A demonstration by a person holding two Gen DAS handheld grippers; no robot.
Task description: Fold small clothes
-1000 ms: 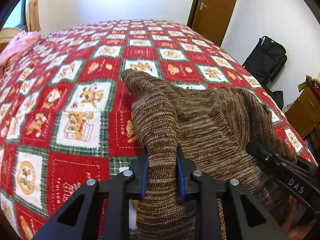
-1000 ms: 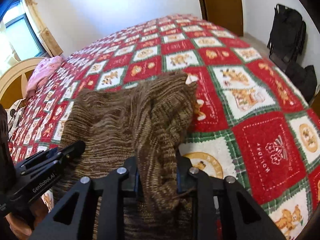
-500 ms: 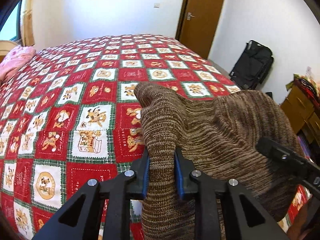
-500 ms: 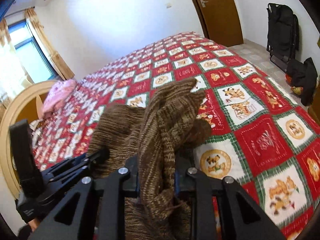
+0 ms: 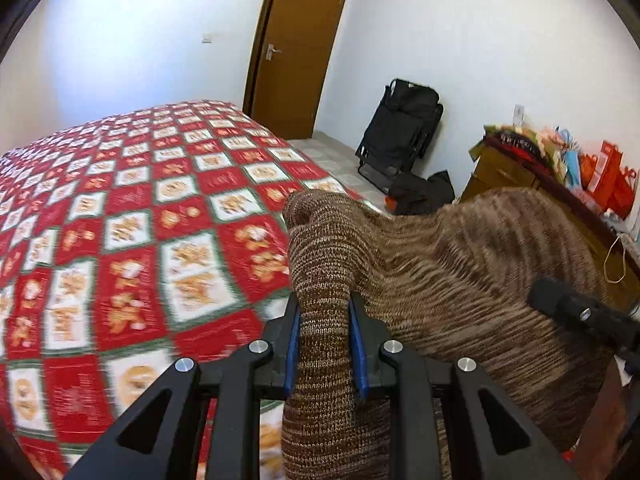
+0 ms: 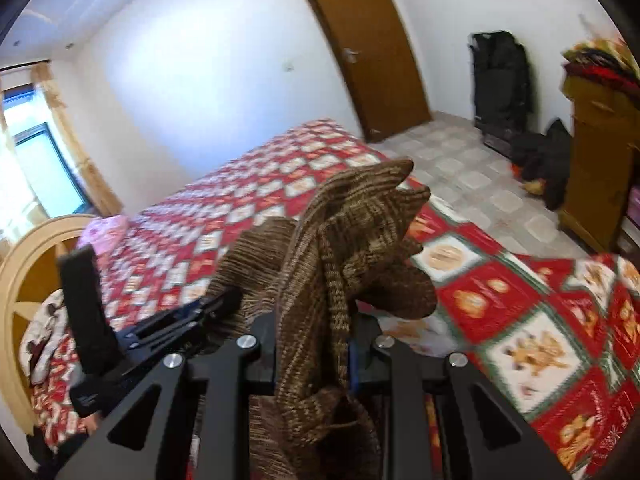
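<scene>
A brown striped knit garment [image 5: 440,280] hangs in the air between both grippers, lifted off the bed. My left gripper [image 5: 324,344] is shut on one bunched edge of it. My right gripper [image 6: 314,348] is shut on another bunched edge of the garment [image 6: 352,232], which drapes over and below the fingers. The right gripper's body [image 5: 580,316] shows at the right of the left wrist view, and the left gripper's body [image 6: 160,328] shows at the left of the right wrist view.
The bed with a red, green and white patterned quilt [image 5: 140,220] lies below and left. A pink cloth [image 6: 104,232] lies near the wooden headboard [image 6: 24,280]. A wooden dresser [image 5: 540,200] with clutter, black bags [image 5: 400,132] and a brown door [image 5: 296,48] stand to the right.
Both grippers have risen with the garment, lifting it clear of the quilt. The views have tilted up toward the door and wall.
</scene>
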